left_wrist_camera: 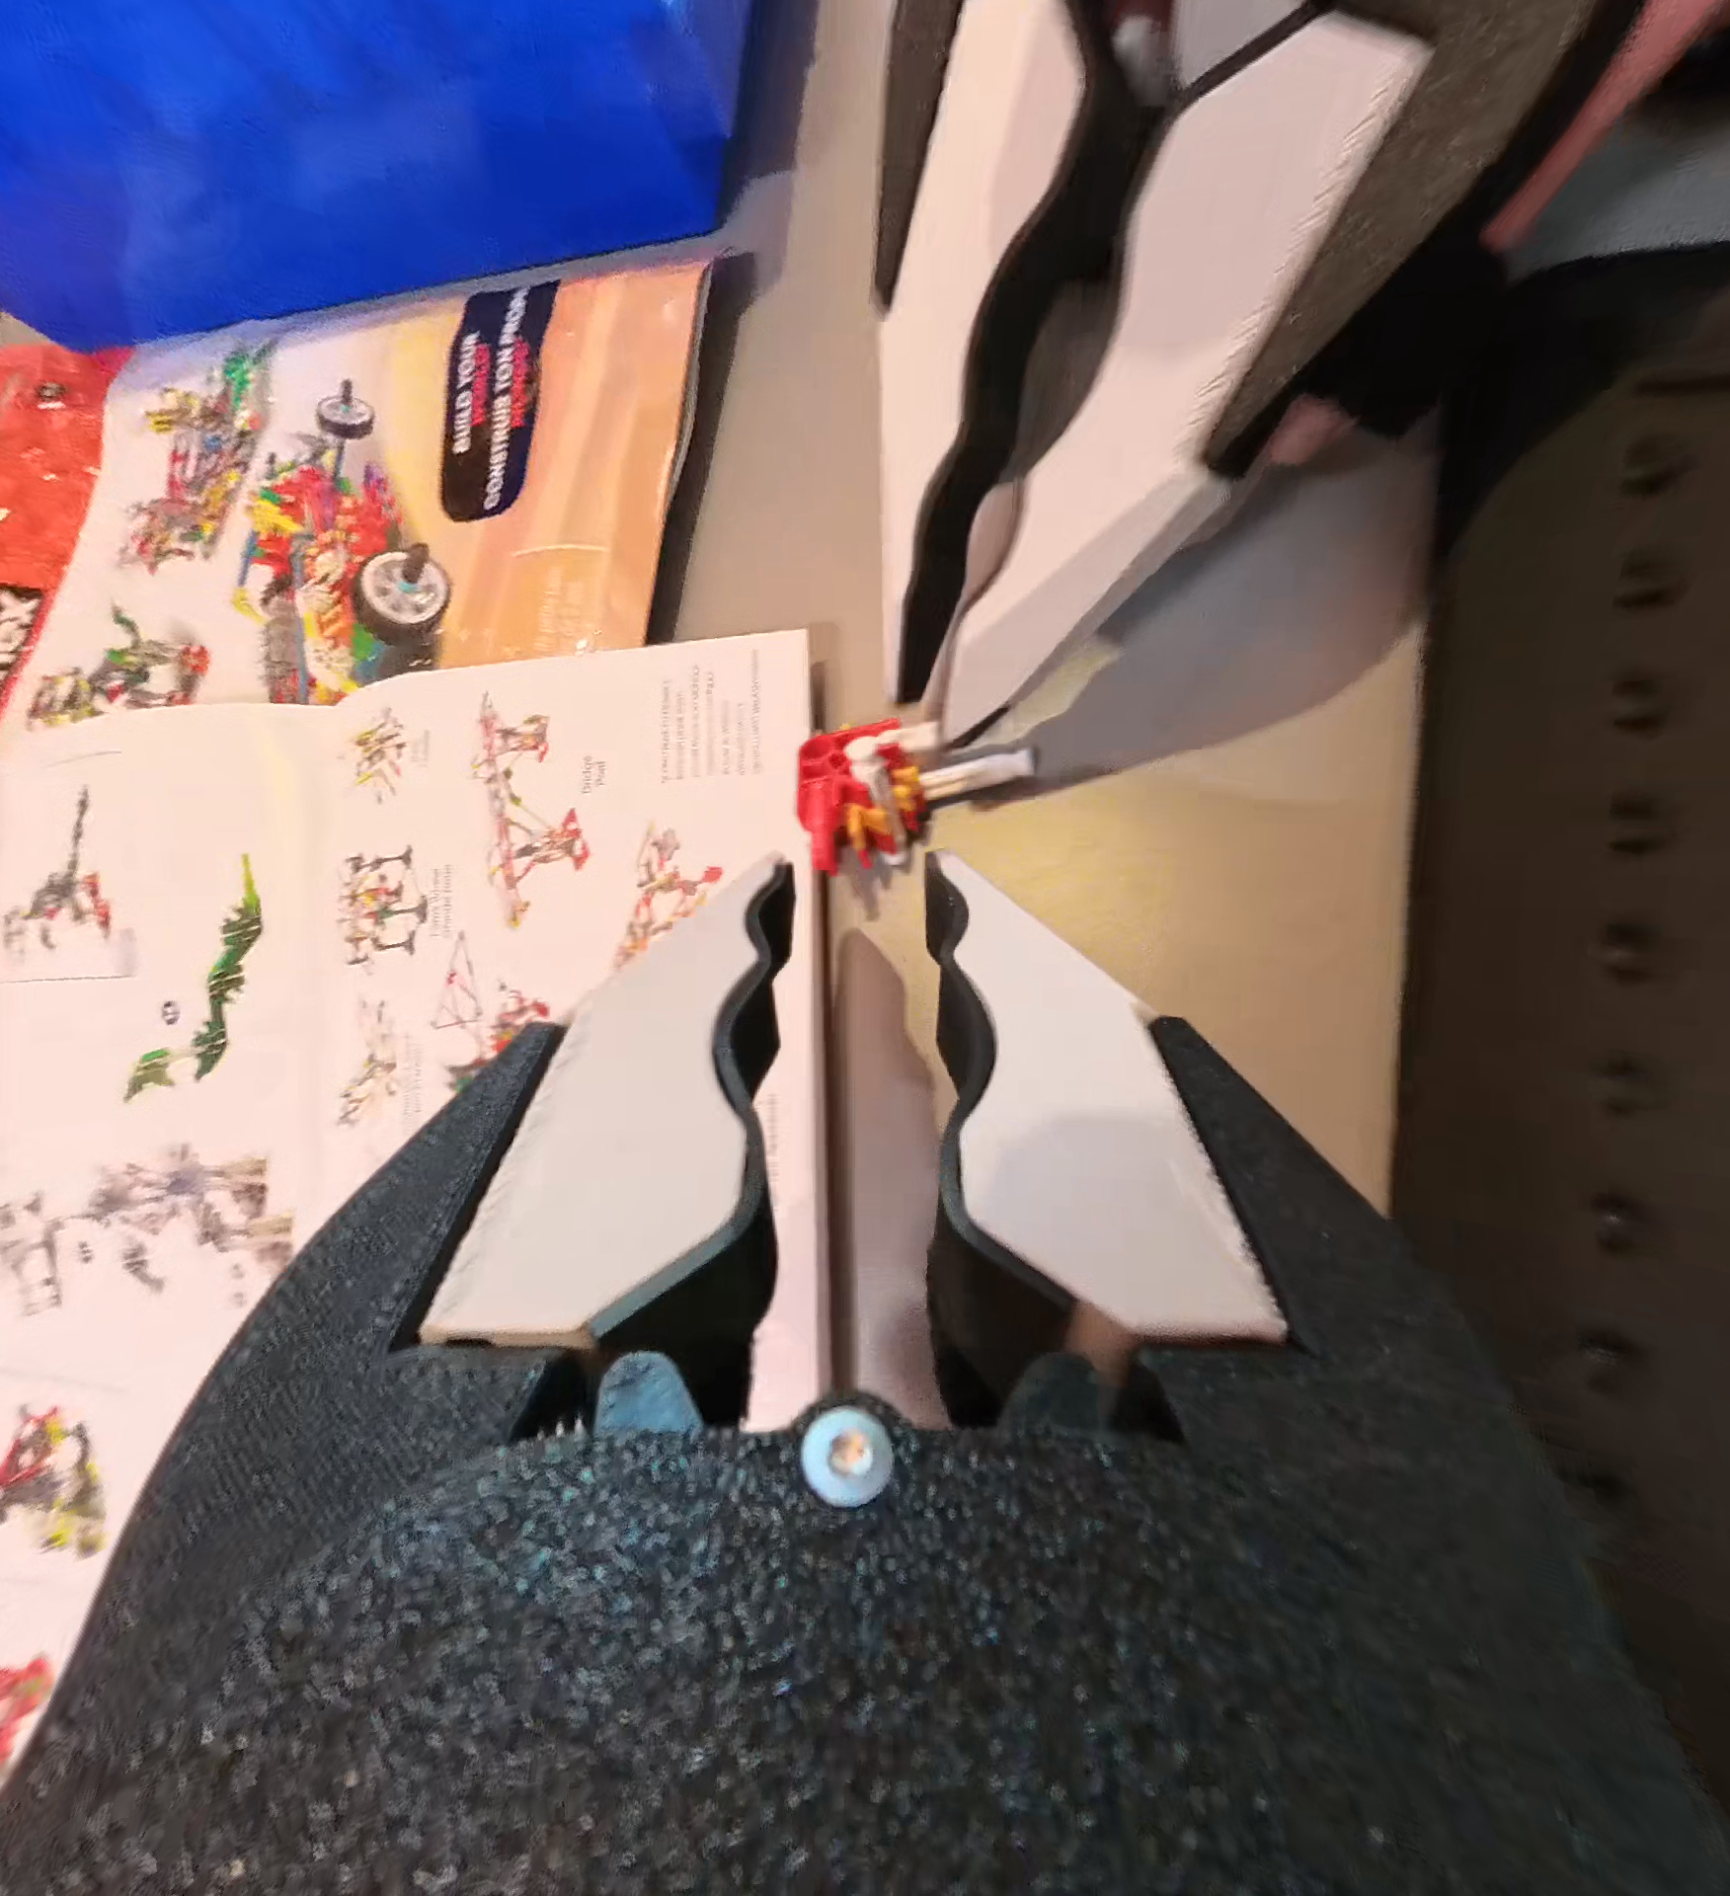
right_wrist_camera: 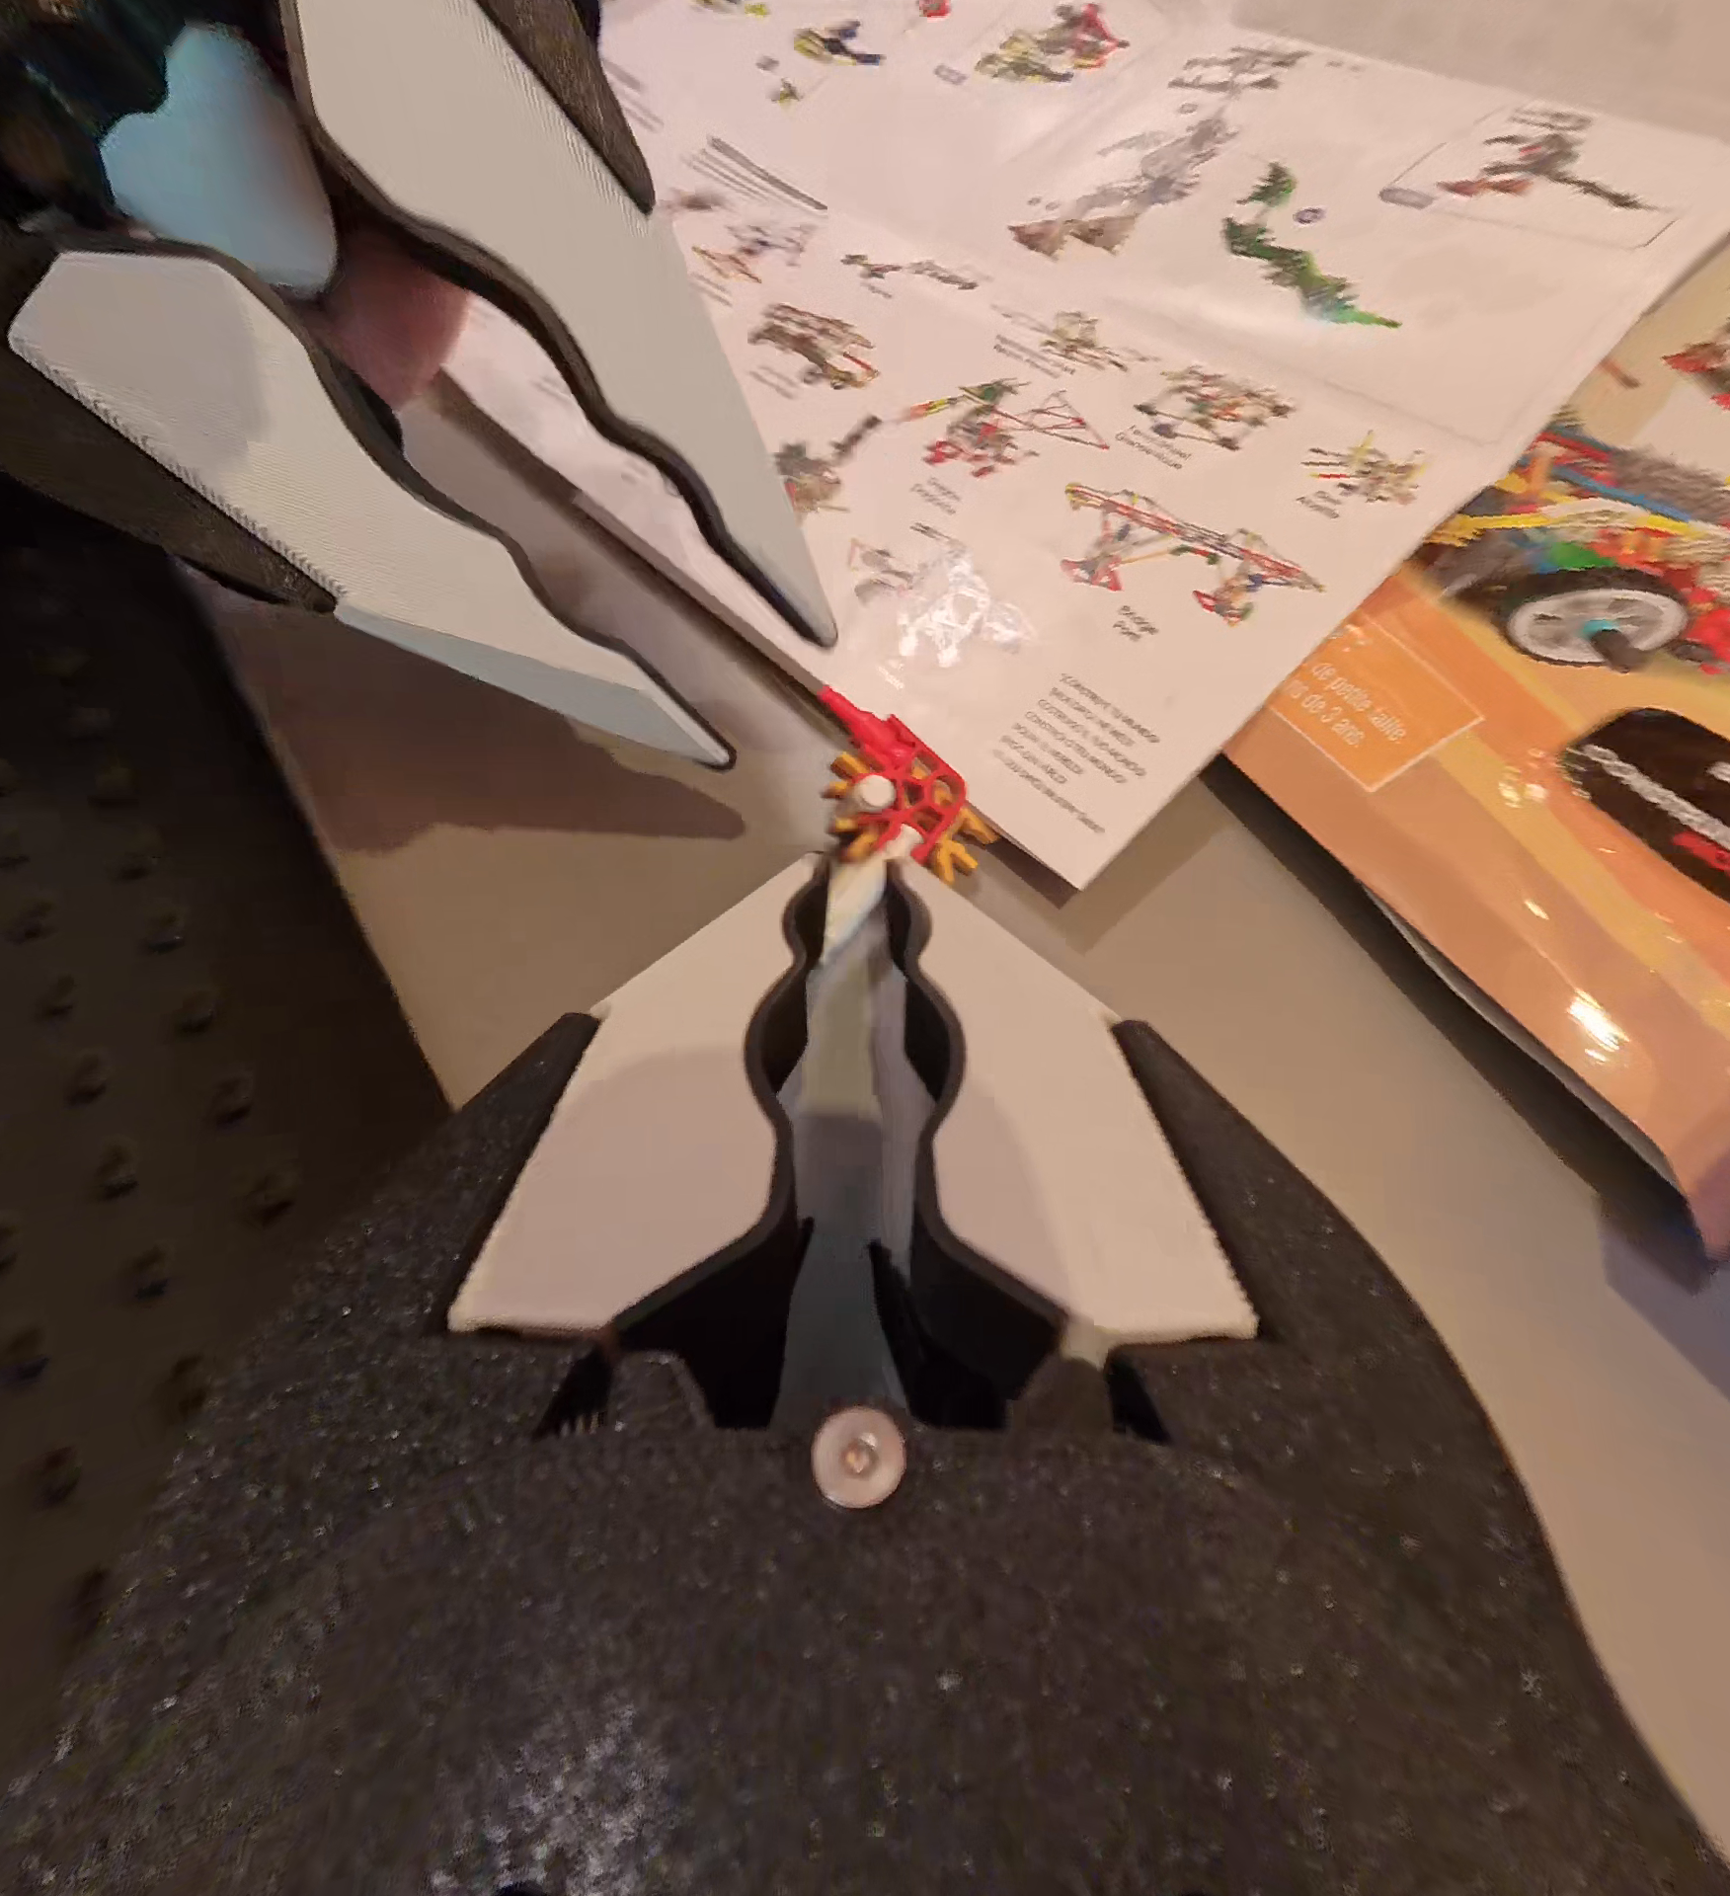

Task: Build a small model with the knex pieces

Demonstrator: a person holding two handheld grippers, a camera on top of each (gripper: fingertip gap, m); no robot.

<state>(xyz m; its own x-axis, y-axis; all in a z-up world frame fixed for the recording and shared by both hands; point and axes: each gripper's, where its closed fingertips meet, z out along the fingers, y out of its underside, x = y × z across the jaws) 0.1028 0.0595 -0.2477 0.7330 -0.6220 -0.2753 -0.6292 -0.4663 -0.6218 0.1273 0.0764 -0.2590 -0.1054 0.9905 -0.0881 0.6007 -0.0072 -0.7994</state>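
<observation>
at the far left of the left wrist view sits a blue bag [left_wrist_camera: 327, 144], and below it a glossy booklet cover [left_wrist_camera: 410, 492] showing a colourful toy car, with a red corner of packaging beside it. nearer to me an unfolded instruction sheet [left_wrist_camera: 276, 975] lies flat on the pale surface [left_wrist_camera: 1148, 923], printed with small pictures of models. my left claw [left_wrist_camera: 859, 872] hangs just above the sheet's right edge, its jaws parted to a narrow gap with nothing between them, tips pointing at a small build of red, yellow and white construction pieces [left_wrist_camera: 861, 790] just ahead of them. to the right of that my right claw [left_wrist_camera: 943, 718] comes in from above, shut on a white rod that runs into the little build. a dark studded mat [left_wrist_camera: 1610, 1026] fills the far right. from the right wrist view, the left claw [right_wrist_camera: 779, 698] shows at upper left, jaws apart, tips close to the build but not touching that i can tell. my right claw [right_wrist_camera: 856, 872] sits centre, gripping the white rod [right_wrist_camera: 856, 923], with the red and yellow build [right_wrist_camera: 902, 790] at its tip, at the corner of the instruction sheet [right_wrist_camera: 1097, 410]. the orange booklet cover [right_wrist_camera: 1559, 872] lies at the right.
</observation>
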